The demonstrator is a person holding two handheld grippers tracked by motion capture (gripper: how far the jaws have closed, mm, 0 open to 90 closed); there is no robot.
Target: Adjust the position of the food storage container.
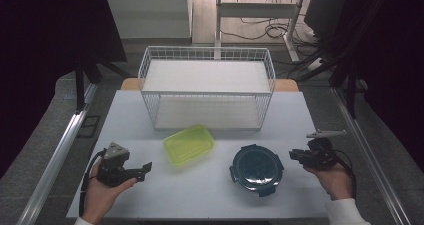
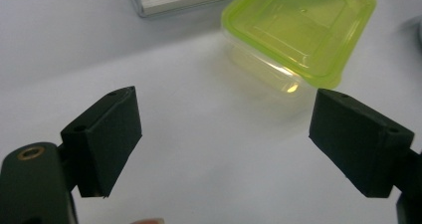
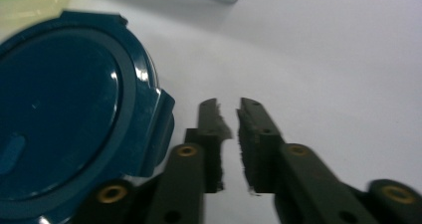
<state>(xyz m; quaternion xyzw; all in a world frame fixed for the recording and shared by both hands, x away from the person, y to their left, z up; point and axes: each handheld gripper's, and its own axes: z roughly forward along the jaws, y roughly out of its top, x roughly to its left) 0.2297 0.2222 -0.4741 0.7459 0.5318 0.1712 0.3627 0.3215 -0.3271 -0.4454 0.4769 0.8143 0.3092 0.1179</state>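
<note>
Left gripper (image 1: 145, 168): held low over the surface (image 1: 150, 115), fingers (image 2: 107, 139) spread wide, nothing between them. Aimed toward the green box.

Green box (image 1: 189, 144): clear tub with lime lid on, lying ahead of the left fingers and toward their right finger, apart from both. Lid flat, seated. No label or writing legible on it.

Wire basket (image 1: 207, 87): white, two-tier, standing beyond both fingers at the far side of the surface; both tiers bare as far as can be seen.

Blue box (image 1: 256, 168): round, dark blue lid with side clips, lying just beside the right fingers, on their left in the right gripper view. A clip tab sits close to the left finger; contact cannot be told. No brand or text readable.

Right gripper (image 1: 294, 155): fingers (image 3: 211, 134) drawn nearly together, a thin gap between them, holding nothing; pointed at the blue box's rim.

Step in hand, judged: the start, both boxes untouched, likely bound for the basket. Next move calls for the left fingers to advance and straddle the green box, and the right to spread before taking the blue box.
</note>
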